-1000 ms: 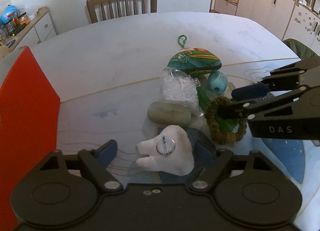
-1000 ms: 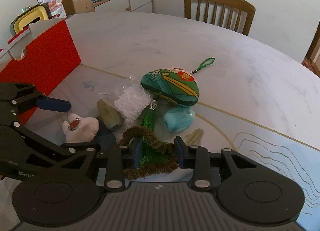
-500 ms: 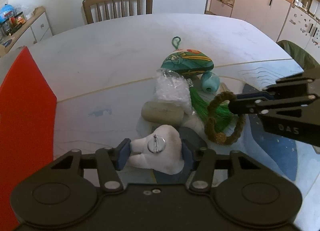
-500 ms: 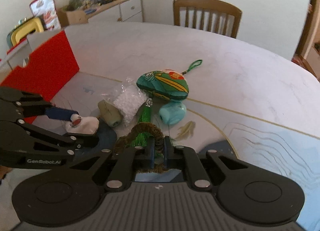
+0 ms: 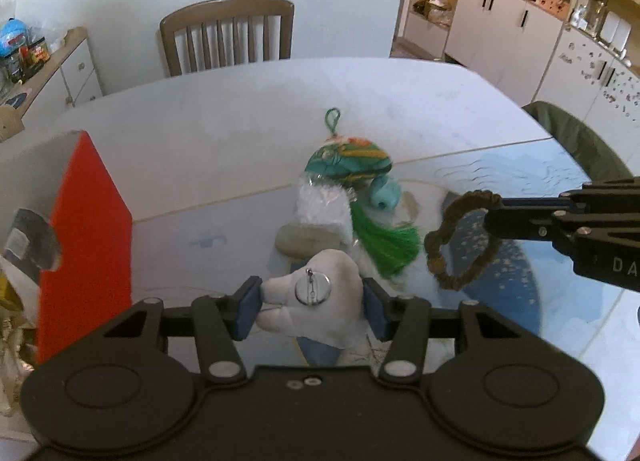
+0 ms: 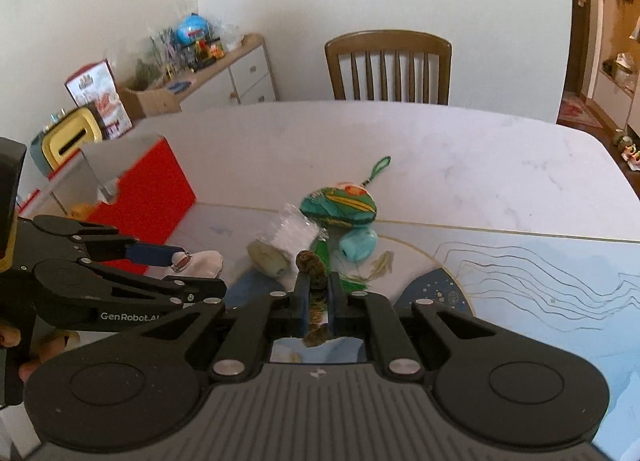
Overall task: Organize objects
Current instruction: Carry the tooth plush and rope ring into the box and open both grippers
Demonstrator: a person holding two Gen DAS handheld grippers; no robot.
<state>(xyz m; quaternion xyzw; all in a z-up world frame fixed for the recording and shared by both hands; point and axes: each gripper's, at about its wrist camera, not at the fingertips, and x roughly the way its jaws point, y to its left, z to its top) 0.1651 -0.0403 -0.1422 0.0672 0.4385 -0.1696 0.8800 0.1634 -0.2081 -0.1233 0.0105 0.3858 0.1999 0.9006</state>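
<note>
My left gripper (image 5: 310, 307) is shut on a white tooth-shaped plush (image 5: 320, 301) with a round badge, held above the table. The plush (image 6: 200, 261) shows in the right wrist view too, between the left fingers. My right gripper (image 6: 318, 297) is shut on a brown braided ring (image 6: 314, 281), which hangs lifted at the right in the left wrist view (image 5: 460, 237). On the table lie a green patterned pouch (image 5: 348, 159), a clear bag of white bits (image 5: 322, 203), a green tassel (image 5: 384, 239), a turquoise toy (image 5: 386, 193) and a pale green roll (image 5: 308, 239).
A red box (image 5: 86, 229) stands open at the left of the white table (image 5: 240, 113); the red box (image 6: 156, 193) holds some items. A wooden chair (image 5: 228, 33) is at the far side. Cabinets (image 5: 500, 33) line the right wall, a sideboard (image 6: 224, 69) the left.
Both grippers closed, the left on the tooth plush and the right on the brown ring, and both have lifted their loads off the table. The ring now hangs clear of the tassel.
</note>
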